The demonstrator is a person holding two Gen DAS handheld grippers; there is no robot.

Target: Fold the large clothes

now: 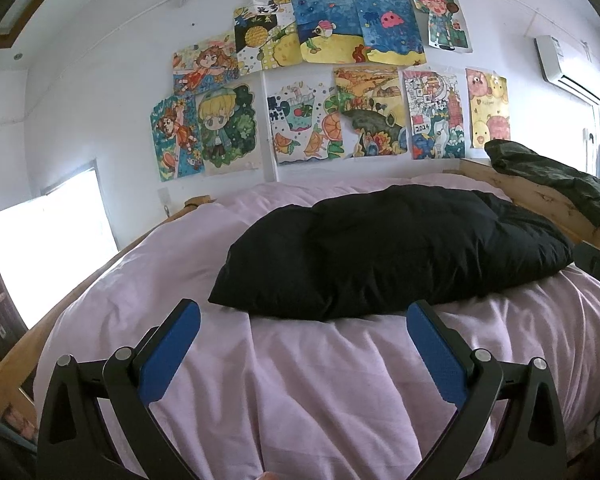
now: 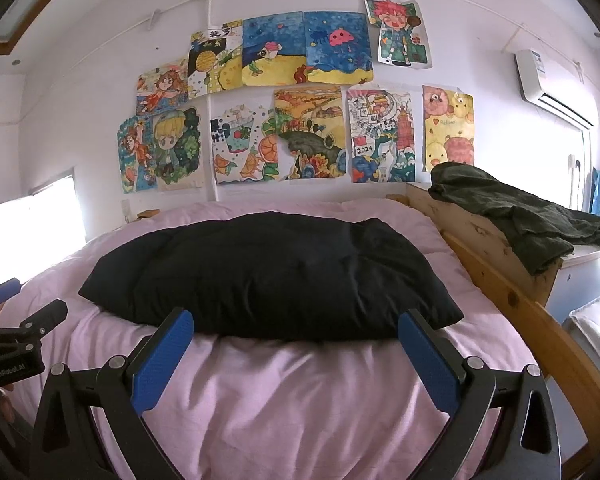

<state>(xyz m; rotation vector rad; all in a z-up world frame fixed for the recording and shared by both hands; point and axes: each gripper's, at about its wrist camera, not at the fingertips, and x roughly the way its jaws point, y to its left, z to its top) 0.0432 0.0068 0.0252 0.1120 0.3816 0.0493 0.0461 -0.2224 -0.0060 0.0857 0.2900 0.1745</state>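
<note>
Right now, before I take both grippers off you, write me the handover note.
Left hand-held gripper: open, empty, above the pink bedding, short of the garment.
Right hand-held gripper: open, empty, at the garment's near edge.
Black padded garment: lies across the bed in a compact bundle; whether it is folded I cannot tell.
Dark green garment: crumpled on the wooden footboard to the right, untouched.
Left to do: check the black one, then fold the green one.

- pale pink wrinkled bedsheet (image 2: 300, 400) covering the bed, 6 o'clock
- light pine wooden bed frame (image 2: 500, 276), 3 o'clock
- colourful hand-drawn paper pictures (image 2: 292, 96) taped on white wall, 12 o'clock
- white wall-mounted air conditioner (image 2: 548, 88), 2 o'clock
- bright window (image 1: 48, 256), 9 o'clock
</note>
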